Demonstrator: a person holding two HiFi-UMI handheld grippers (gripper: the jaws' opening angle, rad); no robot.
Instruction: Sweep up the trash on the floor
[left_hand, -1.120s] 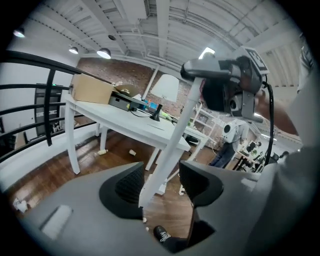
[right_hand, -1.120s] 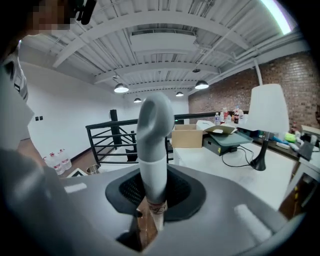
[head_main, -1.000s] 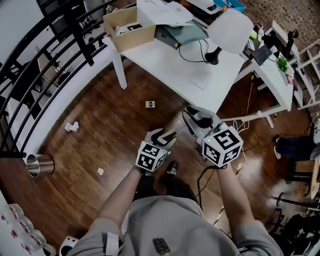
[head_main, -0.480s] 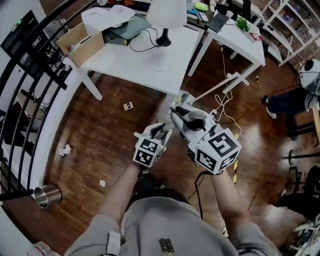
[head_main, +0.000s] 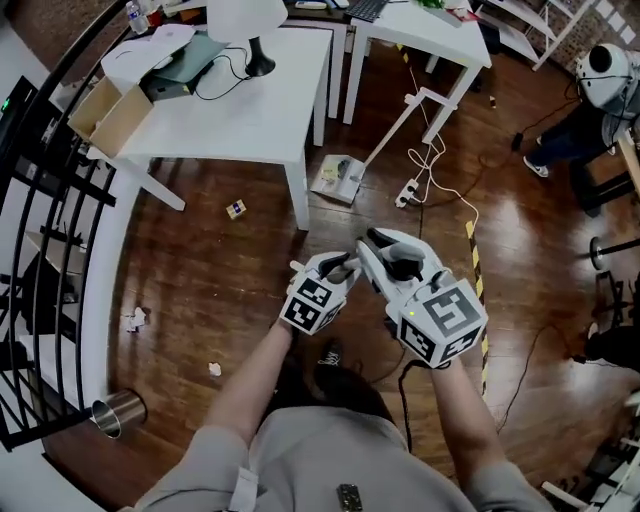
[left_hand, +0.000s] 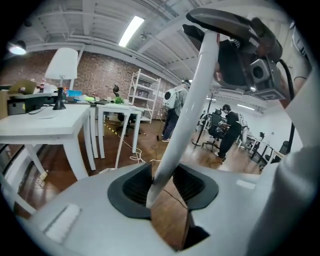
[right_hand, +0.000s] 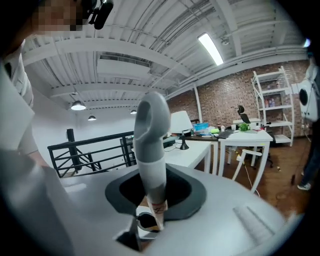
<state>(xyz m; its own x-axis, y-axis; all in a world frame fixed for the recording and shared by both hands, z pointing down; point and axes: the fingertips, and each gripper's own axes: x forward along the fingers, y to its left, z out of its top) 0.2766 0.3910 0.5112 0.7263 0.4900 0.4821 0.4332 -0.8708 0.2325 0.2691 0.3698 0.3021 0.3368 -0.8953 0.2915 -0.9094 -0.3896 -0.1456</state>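
Though sticker (right_hand: 160, 207) print perhaps illegible, right gripper (right_hand: 152, 192) tight on grey handle (right_hand: 150, 130), left gripper (left_hand: 163, 181) just closing on pole (left_hand: 182, 115).

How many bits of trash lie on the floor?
3: crumpled white paper near the black railing; small white scrap below it; small coloured cube beside the white table. Others possibly hidden.

Person from above: light grey short-sleeved top (head_main: 320, 455), small dark clip-on device (head_main: 348, 495) at the chest, dark trousers (head_main: 352, 392), dark shoe (head_main: 329, 355).

Left gripper (head_main: 338, 264): pale grey shell, black ribbed pads (left_hand: 135, 186), cube (head_main: 313, 303) of black-and-white square markers.

Right gripper (head_main: 378, 240): same build (looks bulkier from here), larger marker cube (head_main: 444, 318), thin black cable (head_main: 404, 385) trailing beneath it.
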